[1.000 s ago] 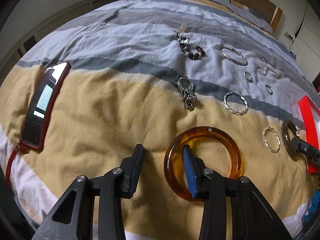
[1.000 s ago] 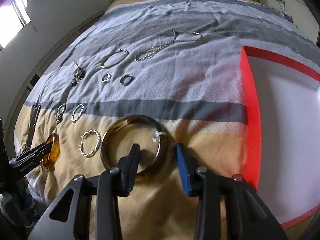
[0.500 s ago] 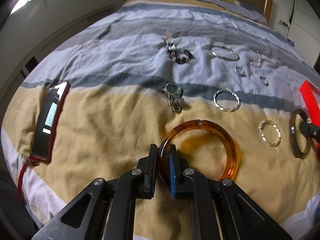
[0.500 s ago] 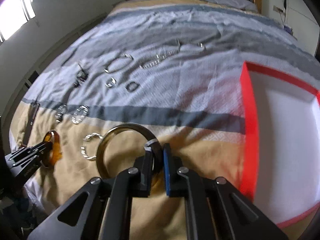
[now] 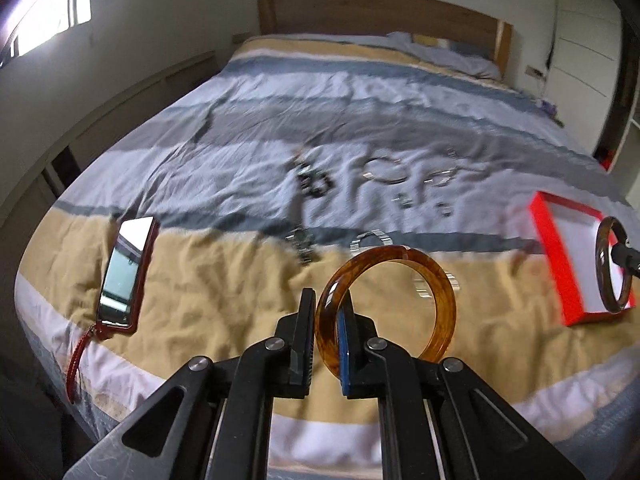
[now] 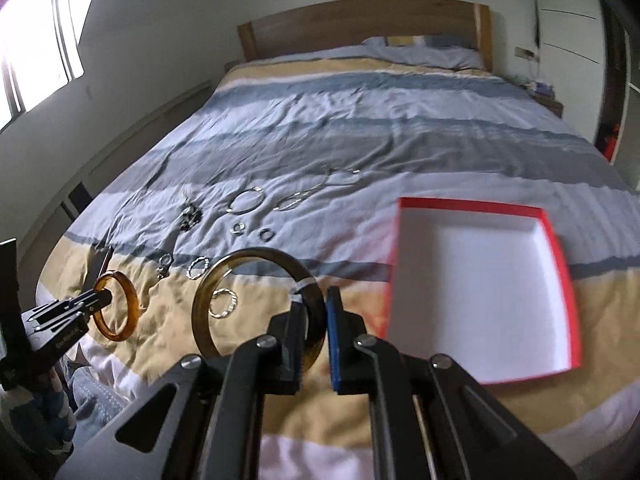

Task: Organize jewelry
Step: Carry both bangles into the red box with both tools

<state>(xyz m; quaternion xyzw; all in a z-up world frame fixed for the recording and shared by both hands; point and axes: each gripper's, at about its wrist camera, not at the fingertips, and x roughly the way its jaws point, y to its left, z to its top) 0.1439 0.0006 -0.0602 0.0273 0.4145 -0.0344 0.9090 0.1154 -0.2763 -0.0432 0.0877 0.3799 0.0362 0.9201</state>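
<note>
Two bangles hang clear of a striped duvet [image 6: 400, 128], one in each hand-held gripper, with the red-rimmed box [image 6: 560, 248] that looks meant to take them lying off to the right. The left gripper [image 5: 325, 344] is clamped on the rim of an amber bangle [image 5: 440, 280], which stands on edge and extends up and to the right of the fingers. The right gripper [image 6: 314, 336] is clenched on a darker olive-brown bangle [image 6: 208, 280] at a spot marked by a small white tag, the hoop reaching out to the left of the jaws.

The box, white inside and apparently empty, sits on the bedcover just right of the right gripper's fingertips, its near-left corner closest. From the left gripper's view it lies well to the right, with the other bangle already showing against its white floor. By that layout the right hand is the nearer, and a short swing right would probably carry its bangle over the rim; the left hand has the longer crossing.

Still on the bed beyond are the smaller pieces: a twisted silver bangle [image 6: 224, 303], a thin silver hoop [image 6: 246, 201], two rings, a beaded bracelet [image 6: 190, 216] and a chain [image 6: 316, 190]. A phone in a red case [image 5: 126, 270] lies near the left edge.
</note>
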